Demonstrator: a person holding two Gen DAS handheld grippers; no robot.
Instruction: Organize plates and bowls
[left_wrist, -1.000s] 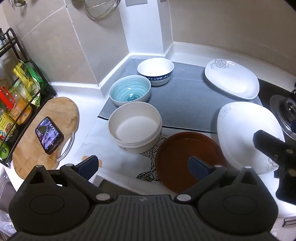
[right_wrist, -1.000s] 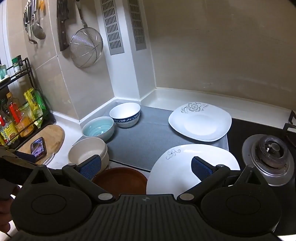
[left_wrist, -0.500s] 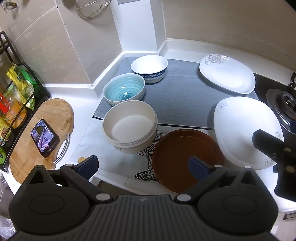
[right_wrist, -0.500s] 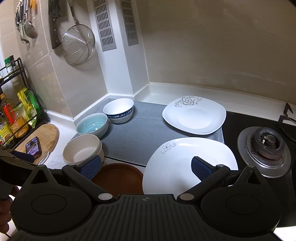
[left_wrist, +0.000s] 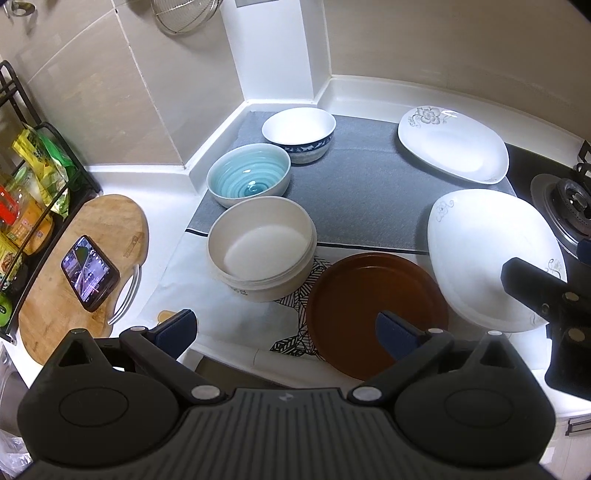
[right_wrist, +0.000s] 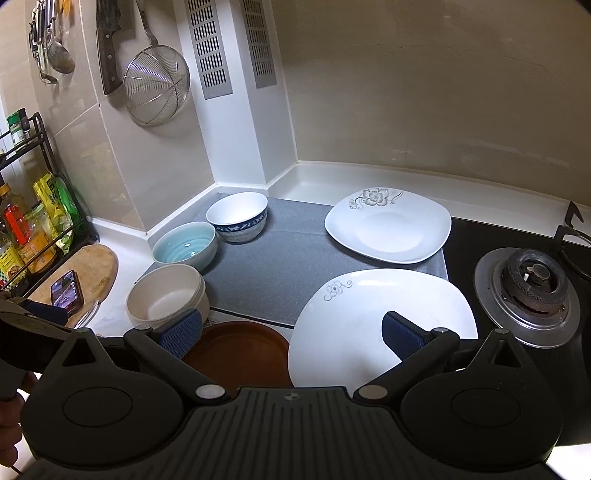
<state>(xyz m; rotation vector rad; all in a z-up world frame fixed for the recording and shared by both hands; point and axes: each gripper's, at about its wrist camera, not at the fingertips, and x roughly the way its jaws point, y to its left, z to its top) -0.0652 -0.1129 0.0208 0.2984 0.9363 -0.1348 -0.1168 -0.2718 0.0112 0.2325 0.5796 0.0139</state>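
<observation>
While bowls line the left of the bench (left_wrist: 162, 184) and plates the right, you hover each hand-held gripper, left (left_wrist: 284, 330) and right (right_wrist: 291, 332), spread and empty, ready for stacking.

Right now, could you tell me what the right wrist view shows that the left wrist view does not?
Only the right wrist view: a cleaver, ladles and two wall vents.

Only the left wrist view: the leaf-print cloth under the brown plate.

Both views: three bowls, led by the cream bowl, two white flowered plates, the phone on the cutting board, and the burner.
</observation>
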